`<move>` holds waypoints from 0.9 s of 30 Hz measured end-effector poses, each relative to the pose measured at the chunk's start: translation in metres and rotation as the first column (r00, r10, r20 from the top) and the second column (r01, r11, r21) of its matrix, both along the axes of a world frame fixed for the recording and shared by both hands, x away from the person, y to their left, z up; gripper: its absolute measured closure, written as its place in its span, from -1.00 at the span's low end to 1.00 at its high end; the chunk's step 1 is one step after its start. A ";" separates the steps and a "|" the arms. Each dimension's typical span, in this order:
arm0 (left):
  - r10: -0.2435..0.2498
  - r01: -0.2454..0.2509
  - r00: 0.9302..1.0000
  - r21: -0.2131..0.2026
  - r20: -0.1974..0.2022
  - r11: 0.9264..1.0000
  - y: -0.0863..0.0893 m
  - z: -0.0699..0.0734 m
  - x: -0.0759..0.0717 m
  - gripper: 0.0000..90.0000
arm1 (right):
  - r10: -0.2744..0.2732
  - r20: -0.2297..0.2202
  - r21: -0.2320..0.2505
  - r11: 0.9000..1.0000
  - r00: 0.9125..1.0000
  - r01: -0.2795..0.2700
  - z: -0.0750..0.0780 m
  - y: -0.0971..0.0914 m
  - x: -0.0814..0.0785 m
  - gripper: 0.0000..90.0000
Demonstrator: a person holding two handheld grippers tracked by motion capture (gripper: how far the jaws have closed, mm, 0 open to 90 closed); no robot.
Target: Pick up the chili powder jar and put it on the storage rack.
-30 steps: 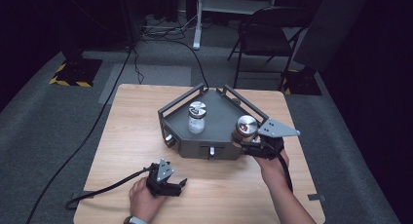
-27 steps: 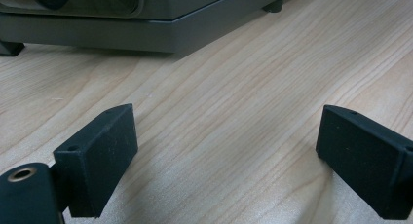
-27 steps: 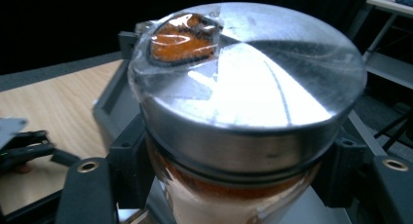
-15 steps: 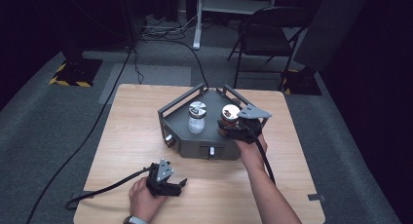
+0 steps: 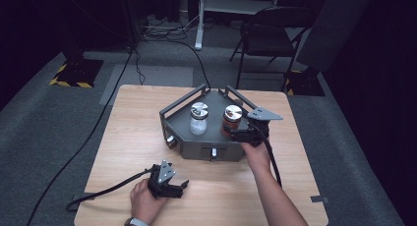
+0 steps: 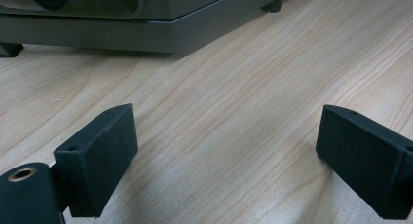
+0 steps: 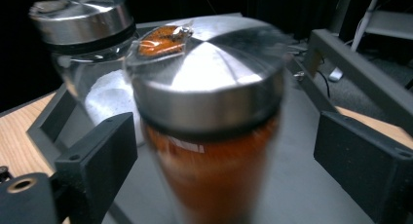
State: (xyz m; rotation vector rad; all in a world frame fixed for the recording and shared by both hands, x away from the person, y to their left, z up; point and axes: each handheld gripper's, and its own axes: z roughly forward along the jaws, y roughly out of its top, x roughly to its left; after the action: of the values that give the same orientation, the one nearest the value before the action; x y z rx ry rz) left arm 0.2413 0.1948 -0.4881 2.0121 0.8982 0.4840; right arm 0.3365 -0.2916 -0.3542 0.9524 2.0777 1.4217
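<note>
An orange-filled jar [image 5: 231, 118] [image 7: 209, 117] with a silver lid stands on the grey railed tray [image 5: 196, 148] [image 7: 316, 199], beside a white-filled jar [image 5: 198, 119] [image 7: 92, 73]. My right gripper [image 5: 230, 133] [image 7: 229, 151] has just been opening its jaws. They now stand open on either side of the orange jar, and the pads are clear of the glass. My left gripper [image 5: 181, 187] [image 6: 234, 156] rests open on the wooden table [image 5: 123, 137] near its front edge, with nothing between its fingers. The tray's base [image 6: 146, 29] lies ahead of it.
A small knob [image 5: 213, 152] sticks out of the tray's front wall. The tray's raised rails [image 5: 182, 100] run along its back sides. A black cable [image 5: 108, 189] trails left from my left gripper. A folding chair [image 5: 265, 39] stands on the floor beyond the table.
My right gripper carried the orange jar left onto the tray next to the white jar, lowered it and let it go. The left gripper stayed where it was.
</note>
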 end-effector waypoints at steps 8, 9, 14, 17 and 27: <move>0.003 -0.003 1.000 -0.001 -0.002 1.000 0.000 0.000 0.000 -0.83 | 0.019 0.027 -0.024 1.000 0.999 -0.018 0.000 -0.024 -0.025 -0.83; 0.002 -0.002 1.000 0.000 -0.001 1.000 0.000 0.000 0.000 -0.83 | 0.022 0.030 -0.027 0.999 0.999 -0.022 -0.001 -0.026 -0.028 -0.83; 0.002 -0.002 1.000 -0.001 -0.001 1.000 0.000 0.000 0.000 -0.83 | 0.053 0.045 -0.066 0.997 0.998 -0.050 -0.006 -0.034 -0.042 -0.83; 0.002 -0.002 1.000 -0.001 -0.001 1.000 0.000 0.000 0.000 -0.83 | 0.060 0.040 -0.097 0.994 0.997 -0.056 -0.014 -0.040 -0.051 -0.83; 0.003 -0.003 1.000 -0.002 -0.001 1.000 0.000 0.000 0.000 -0.83 | -0.024 -0.032 -0.084 0.996 0.999 0.022 -0.065 -0.079 -0.079 -0.85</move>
State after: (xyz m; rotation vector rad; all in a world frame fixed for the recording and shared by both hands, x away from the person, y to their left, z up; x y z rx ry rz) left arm 0.2414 0.1946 -0.4883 2.0093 0.9017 0.4832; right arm 0.2570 -0.3708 -0.4189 0.9688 2.1253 1.3053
